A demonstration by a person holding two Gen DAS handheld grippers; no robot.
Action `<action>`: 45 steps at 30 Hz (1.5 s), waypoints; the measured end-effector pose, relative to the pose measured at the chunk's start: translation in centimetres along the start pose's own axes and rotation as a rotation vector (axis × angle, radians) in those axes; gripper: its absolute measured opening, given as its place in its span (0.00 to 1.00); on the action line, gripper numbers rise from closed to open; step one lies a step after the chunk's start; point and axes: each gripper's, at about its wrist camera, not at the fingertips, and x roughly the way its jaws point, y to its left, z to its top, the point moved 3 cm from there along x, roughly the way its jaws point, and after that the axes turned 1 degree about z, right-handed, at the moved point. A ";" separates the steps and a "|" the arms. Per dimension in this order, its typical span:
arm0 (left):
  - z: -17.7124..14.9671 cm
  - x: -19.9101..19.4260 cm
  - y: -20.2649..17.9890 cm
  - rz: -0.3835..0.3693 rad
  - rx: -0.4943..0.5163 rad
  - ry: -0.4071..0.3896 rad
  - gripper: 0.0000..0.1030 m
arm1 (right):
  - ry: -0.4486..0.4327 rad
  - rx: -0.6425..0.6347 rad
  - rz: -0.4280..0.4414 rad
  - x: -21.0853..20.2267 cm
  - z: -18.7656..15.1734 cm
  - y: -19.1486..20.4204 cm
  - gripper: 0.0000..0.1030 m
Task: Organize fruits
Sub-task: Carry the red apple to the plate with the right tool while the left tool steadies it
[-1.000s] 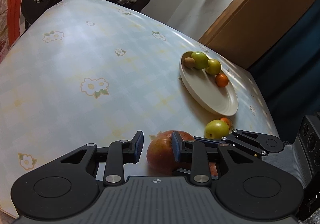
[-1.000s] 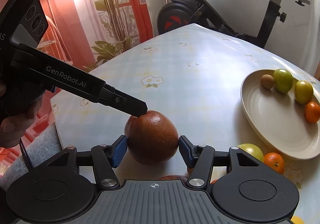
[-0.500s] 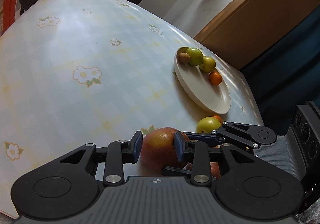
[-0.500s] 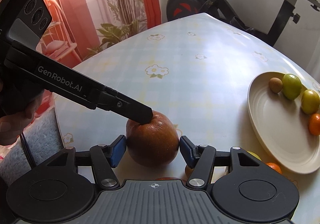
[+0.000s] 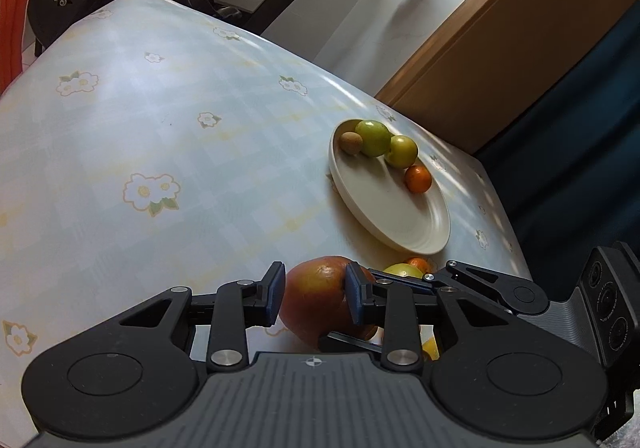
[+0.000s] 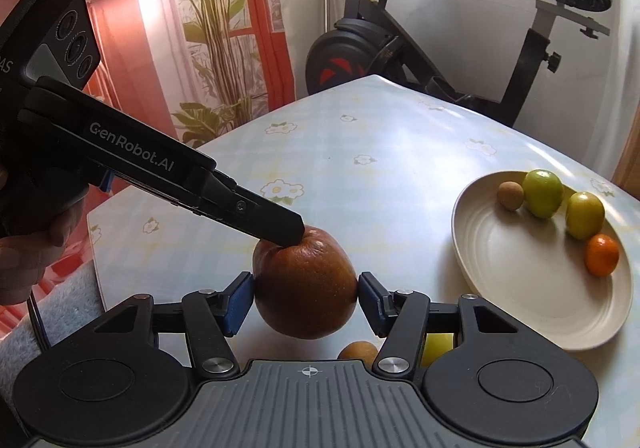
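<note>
Behind the flowered table (image 6: 360,183) stands an exercise bike. Near the plate (image 6: 532,308) sits a big reddish fruit (image 6: 306,288), heavy, firm, smooth; right gripper (image 6: 306,298) clamps its widest sides, while left gripper (image 5: 314,298), closing, presses on top.

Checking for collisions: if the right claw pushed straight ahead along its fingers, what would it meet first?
The large reddish fruit sits directly between the right claw's pads, so it meets that at once. The left claw's tip rests on its top.
</note>
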 end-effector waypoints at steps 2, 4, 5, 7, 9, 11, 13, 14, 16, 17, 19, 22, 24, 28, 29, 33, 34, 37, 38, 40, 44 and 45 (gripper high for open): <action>0.7 0.1 -0.7 -0.005 0.010 -0.015 0.33 | -0.026 0.013 -0.014 -0.5 0.5 -0.8 0.51; 1.8 0.4 -1.7 -0.006 0.038 -0.021 0.33 | -0.048 0.025 -0.029 -1.0 1.1 -1.7 0.51; 2.3 0.7 -2.2 -0.003 0.057 -0.019 0.33 | -0.057 0.033 -0.035 -1.3 1.3 -2.3 0.51; 3.7 1.3 -3.6 0.002 0.098 -0.019 0.32 | -0.084 0.044 -0.061 -1.8 1.8 -3.6 0.51; 5.0 2.0 -5.1 0.002 0.148 -0.031 0.32 | -0.106 0.051 -0.092 -2.2 2.4 -4.8 0.51; 6.3 3.0 -6.3 0.001 0.184 -0.037 0.32 | -0.117 0.077 -0.109 -2.3 3.0 -6.4 0.51; 7.5 4.2 -6.9 -0.006 0.186 -0.033 0.31 | -0.121 0.097 -0.126 -2.1 3.5 -8.1 0.51; 8.1 4.9 -7.2 -0.008 0.185 -0.029 0.31 | -0.118 0.099 -0.134 -1.9 3.8 -8.8 0.51; 9.4 6.4 -7.6 -0.009 0.188 -0.018 0.31 | -0.107 0.108 -0.147 -1.5 4.4 -10.3 0.52; 9.9 7.0 -7.6 -0.009 0.186 -0.013 0.31 | -0.102 0.117 -0.149 -1.2 4.7 -11.1 0.52; 10.8 8.3 -7.7 -0.007 0.178 0.004 0.30 | -0.085 0.128 -0.154 -0.4 5.0 -12.5 0.52; 11.4 10.3 -7.6 0.006 0.168 0.038 0.30 | -0.048 0.143 -0.147 0.9 4.9 -14.0 0.52; 11.3 11.4 -7.2 0.017 0.167 0.059 0.30 | -0.021 0.156 -0.138 1.9 4.6 -14.7 0.52; 11.2 12.6 -6.6 0.031 0.165 0.078 0.31 | -0.003 0.160 -0.138 3.2 4.1 -15.3 0.52; 11.2 12.8 -6.6 0.035 0.164 0.082 0.31 | 0.004 0.167 -0.134 3.6 4.0 -15.5 0.52; 11.4 13.4 -6.2 0.058 0.166 0.086 0.30 | 0.018 0.165 -0.128 4.6 3.9 -15.9 0.52; 11.5 13.5 -6.2 0.061 0.167 0.082 0.30 | 0.017 0.163 -0.127 4.8 4.1 -15.9 0.52; 12.0 13.6 -5.8 0.057 0.145 0.077 0.30 | 0.011 0.157 -0.134 5.1 4.4 -15.9 0.52; 12.1 13.5 -5.7 0.059 0.143 0.074 0.30 | 0.007 0.148 -0.139 5.3 4.5 -15.9 0.52; 12.2 13.6 -5.7 0.070 0.148 0.064 0.30 | 0.001 0.132 -0.144 5.5 4.6 -15.8 0.52; 12.3 13.5 -5.6 0.078 0.155 0.054 0.32 | 0.000 0.125 -0.149 5.6 4.7 -16.0 0.52; 12.2 13.5 -5.6 0.082 0.158 0.050 0.33 | 0.001 0.125 -0.153 5.6 4.8 -15.9 0.52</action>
